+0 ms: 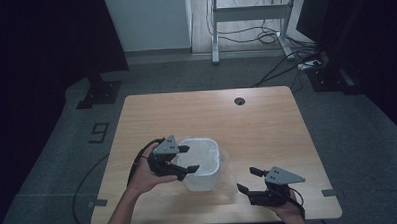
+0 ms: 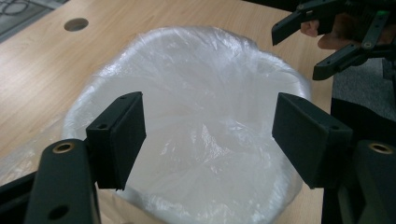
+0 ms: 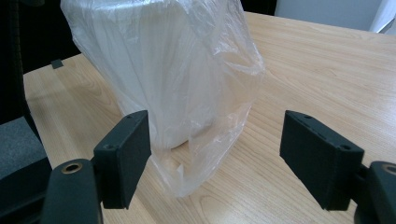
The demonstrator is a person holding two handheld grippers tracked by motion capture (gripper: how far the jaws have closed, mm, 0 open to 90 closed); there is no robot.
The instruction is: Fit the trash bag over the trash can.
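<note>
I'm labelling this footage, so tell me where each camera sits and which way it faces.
High view: above the person's side, looking forward and down on the wooden table; forearms, both tongs.
Left gripper view: on the left tongs, looking down into the white plastic-lined bin; own jaws, right tongs beyond.
Right gripper view: on the right tongs, facing the bin's side; own jaws.
All share the bin.

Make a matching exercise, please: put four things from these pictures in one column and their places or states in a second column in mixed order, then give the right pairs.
Things
1. left gripper
2. right gripper
3. plastic bag
4. round hole

Places or states
A. in the table top near the far edge
B. open, above the white bin
C. open, beside the bin near the table's front edge
D. clear, lining the bin and hanging down its outside

Pairs: 1-B, 2-C, 3-D, 4-A
</note>
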